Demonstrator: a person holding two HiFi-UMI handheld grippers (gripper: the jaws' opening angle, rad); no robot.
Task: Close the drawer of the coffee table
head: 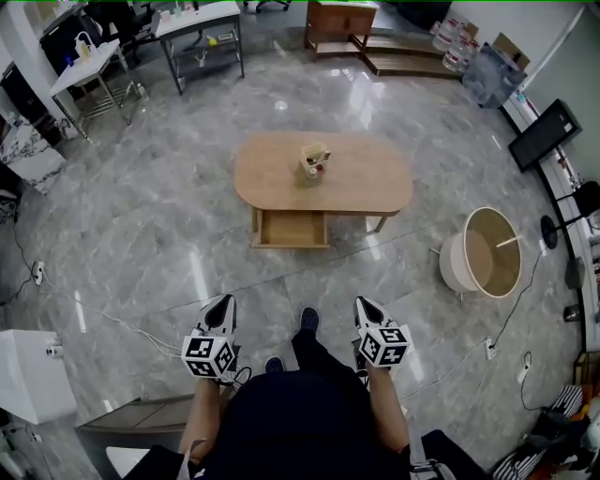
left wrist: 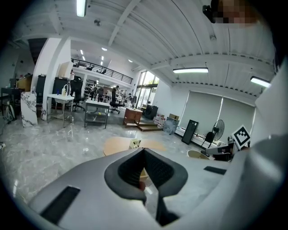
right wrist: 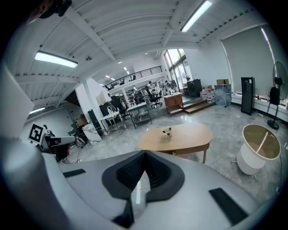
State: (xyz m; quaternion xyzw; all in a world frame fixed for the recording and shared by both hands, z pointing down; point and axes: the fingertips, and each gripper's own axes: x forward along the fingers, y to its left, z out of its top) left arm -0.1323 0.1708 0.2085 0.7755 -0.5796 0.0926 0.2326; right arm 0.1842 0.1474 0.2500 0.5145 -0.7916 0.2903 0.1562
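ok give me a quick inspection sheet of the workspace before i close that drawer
surface: oval coffee table, one small holder on top
job's things: drawer pulled open on the near side, nothing seen inside
clutter: round white drum on the floor, right of the table
grippers: left gripper and right gripper shut, empty, well short of the table
cables: white cable across the floor at left
surroundings: glossy grey floor; metal benches, wooden cabinet beyond
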